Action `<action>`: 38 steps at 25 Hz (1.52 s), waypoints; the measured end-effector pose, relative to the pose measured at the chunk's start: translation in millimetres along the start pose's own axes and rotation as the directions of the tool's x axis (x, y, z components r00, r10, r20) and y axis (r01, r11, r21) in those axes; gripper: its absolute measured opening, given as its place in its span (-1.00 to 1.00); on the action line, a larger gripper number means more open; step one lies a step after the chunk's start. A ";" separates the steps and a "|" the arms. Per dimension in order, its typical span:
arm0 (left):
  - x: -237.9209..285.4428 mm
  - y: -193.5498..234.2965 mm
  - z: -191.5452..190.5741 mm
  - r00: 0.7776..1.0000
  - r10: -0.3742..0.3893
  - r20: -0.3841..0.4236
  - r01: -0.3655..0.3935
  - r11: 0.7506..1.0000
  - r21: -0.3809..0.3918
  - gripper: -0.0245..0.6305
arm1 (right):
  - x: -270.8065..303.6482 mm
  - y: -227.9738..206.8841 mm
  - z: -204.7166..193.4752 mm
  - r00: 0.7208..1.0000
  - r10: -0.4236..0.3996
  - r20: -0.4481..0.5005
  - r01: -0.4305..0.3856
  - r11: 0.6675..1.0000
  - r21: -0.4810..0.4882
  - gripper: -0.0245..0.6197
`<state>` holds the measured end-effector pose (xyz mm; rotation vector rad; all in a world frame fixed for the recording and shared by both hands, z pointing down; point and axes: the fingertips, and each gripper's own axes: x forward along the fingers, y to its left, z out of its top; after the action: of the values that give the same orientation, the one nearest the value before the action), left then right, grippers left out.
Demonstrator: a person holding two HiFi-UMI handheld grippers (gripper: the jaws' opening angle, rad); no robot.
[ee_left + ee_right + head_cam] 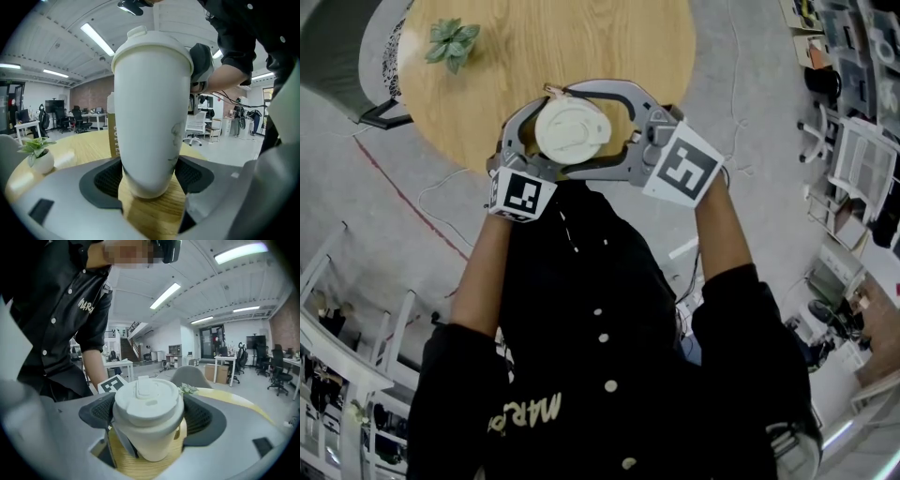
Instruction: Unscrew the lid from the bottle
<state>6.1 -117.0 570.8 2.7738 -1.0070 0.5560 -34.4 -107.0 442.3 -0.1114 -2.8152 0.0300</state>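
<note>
the left gripper (150, 177) clamped the white bottle (151, 108) low on its body; the right gripper (149, 414) clamped the lid (148, 398) at its top, over the wooden table (581, 42).

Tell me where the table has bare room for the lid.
Bare wood covers the right half of the round wooden table, plus the strip between the small green potted plant and the white tapered bottle. The near edge is crowded: the left tool grips the bottle and the right tool its white lid.
</note>
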 end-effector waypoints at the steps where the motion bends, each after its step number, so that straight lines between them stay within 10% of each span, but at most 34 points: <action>1: 0.0 0.6 0.9 1.000 0.000 0.003 0.000 1.000 -0.008 0.13 | 1.2 -0.1 0.8 1.000 -0.008 -0.001 0.008 1.000 -0.004 0.47; 8: -0.2 1.0 1.6 1.000 -0.005 0.001 0.005 0.999 -0.032 0.13 | -12.8 -4.8 5.3 0.974 -0.220 0.056 0.210 0.968 0.137 0.56; 11: 0.0 0.7 3.0 1.000 -0.002 0.010 0.002 0.999 -0.034 0.13 | -23.5 -8.3 13.3 0.893 -0.448 0.048 0.433 0.881 0.189 0.62; 16: 0.6 1.9 6.0 1.000 0.003 0.018 -0.002 0.999 -0.036 0.13 | -23.7 -24.1 16.4 0.680 -0.730 -0.070 0.724 0.652 0.226 0.68; 21: 1.1 2.1 7.3 1.000 0.000 0.017 0.001 1.000 -0.023 0.13 | -11.3 -22.7 -10.8 0.593 -0.769 -0.238 0.799 0.527 0.288 0.68; 24: 1.0 2.6 5.2 1.000 0.004 0.016 -0.004 1.000 -0.021 0.13 | -9.3 -26.7 -5.6 0.579 -0.796 -0.179 0.807 0.526 0.269 0.51; 28: -0.2 0.6 6.5 1.000 0.004 0.013 -0.004 0.999 -0.032 0.13 | -9.7 -26.7 5.2 0.636 -0.767 -0.086 0.762 0.606 0.227 0.51; 34: 1.6 1.0 7.5 1.000 0.003 0.017 -0.002 0.999 -0.033 0.13 | 1.6 -12.8 22.7 0.956 -0.281 0.083 0.285 0.958 -0.031 0.51; 38: 0.3 1.9 5.3 1.000 0.012 0.011 -0.011 0.999 -0.036 0.13 | 4.9 1.0 14.5 0.998 0.017 0.053 -0.013 0.997 -0.078 0.51</action>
<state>6.7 -120.0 566.1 2.7445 -1.0258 0.5197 -43.6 -105.7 430.1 -0.1524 -2.8701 -0.0747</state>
